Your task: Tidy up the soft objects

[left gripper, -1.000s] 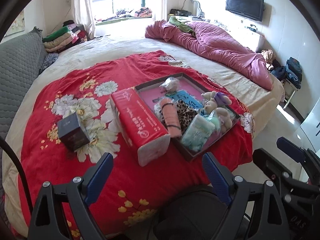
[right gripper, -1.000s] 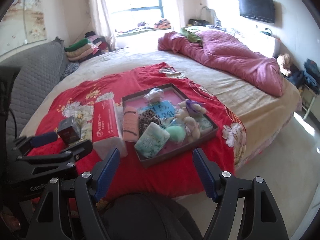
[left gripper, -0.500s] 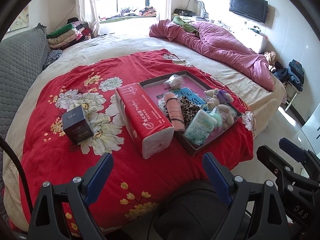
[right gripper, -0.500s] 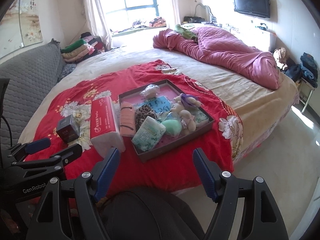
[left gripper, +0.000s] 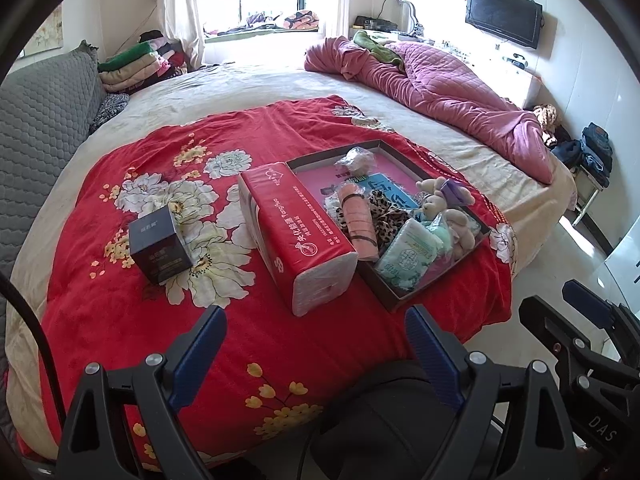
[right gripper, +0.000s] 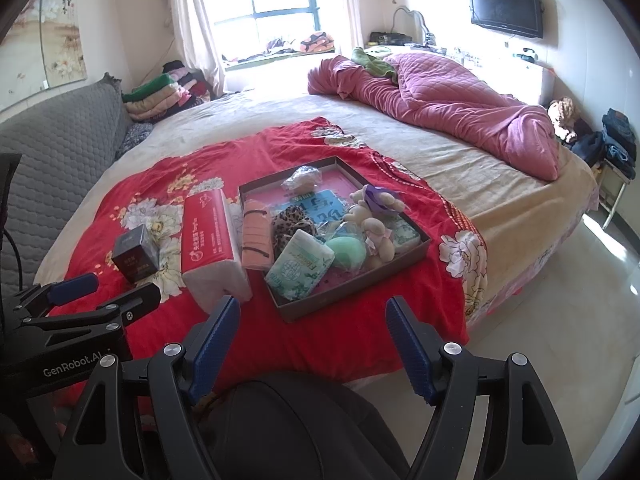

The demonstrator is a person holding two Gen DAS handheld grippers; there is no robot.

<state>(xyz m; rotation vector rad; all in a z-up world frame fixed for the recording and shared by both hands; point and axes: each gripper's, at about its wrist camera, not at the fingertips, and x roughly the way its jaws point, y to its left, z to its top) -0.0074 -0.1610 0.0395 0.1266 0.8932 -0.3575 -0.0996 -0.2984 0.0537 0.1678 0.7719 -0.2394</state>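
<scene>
A shallow brown box (left gripper: pixel 390 302) (right gripper: pixel 425 242) lies on a red flowered blanket (left gripper: pixel 100 304) on the bed. In it are a rolled pink towel (left gripper: pixel 359 222) (right gripper: pixel 255 236), a leopard cloth (right gripper: pixel 289 222), a green tissue pack (left gripper: pixel 408 254) (right gripper: pixel 300 270), a plush toy (left gripper: pixel 438 202) (right gripper: pixel 370 218) and a bagged item (left gripper: pixel 356 160). A red tissue pack (left gripper: pixel 298 234) (right gripper: pixel 208 236) lies left of the box. A dark box (left gripper: pixel 160 244) (right gripper: pixel 134 254) stands further left. My left gripper (left gripper: pixel 316 344) and right gripper (right gripper: pixel 312 334) are open and empty, held short of the bed's near edge.
A pink quilt (left gripper: pixel 440 92) lies bunched at the back right of the bed. A grey quilted headboard (left gripper: pixel 36 120) runs along the left. Folded clothes (left gripper: pixel 132 68) are stacked at the far left corner. Pale floor (right gripper: pixel 560 320) lies to the right.
Both grippers have moved a little closer to the bed and higher, so the box and tissue pack look nearer. Nothing on the bed has moved.
</scene>
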